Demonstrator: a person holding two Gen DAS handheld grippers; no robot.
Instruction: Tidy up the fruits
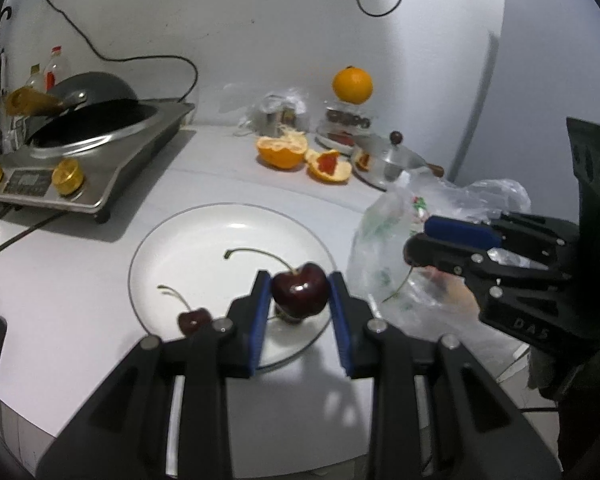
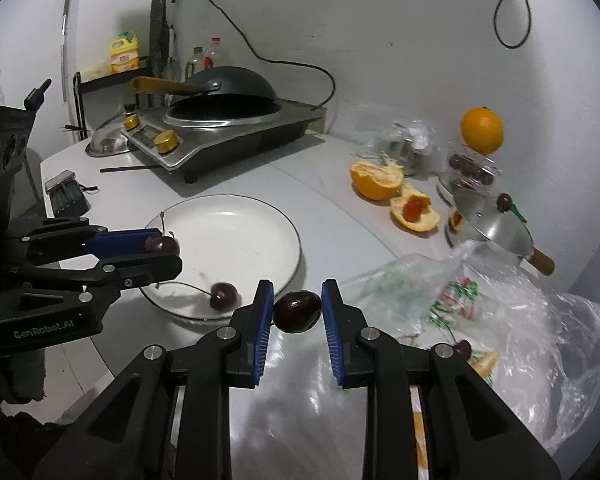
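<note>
My left gripper (image 1: pixel 299 296) is shut on a dark red cherry (image 1: pixel 299 295) with a long stem, held just above the white plate (image 1: pixel 204 240). A second cherry (image 1: pixel 194 320) lies on the plate's near left rim. My right gripper (image 2: pixel 297 310) is shut on another dark cherry (image 2: pixel 297 311), between the plate (image 2: pixel 256 224) and the plastic bag (image 2: pixel 500 320). In the right wrist view the left gripper (image 2: pixel 162 248) reaches in from the left with its cherry (image 2: pixel 162 245), and a loose cherry (image 2: pixel 223 295) lies on the plate. One more cherry (image 2: pixel 462 349) sits in the bag.
An induction cooker with a wok (image 1: pixel 88 152) stands at the back left. Cut orange halves (image 1: pixel 280 150), a whole orange (image 1: pixel 352 85) on a container, and a metal lidded pot (image 1: pixel 392 162) sit at the back right. A black box (image 2: pixel 66 196) lies left of the plate.
</note>
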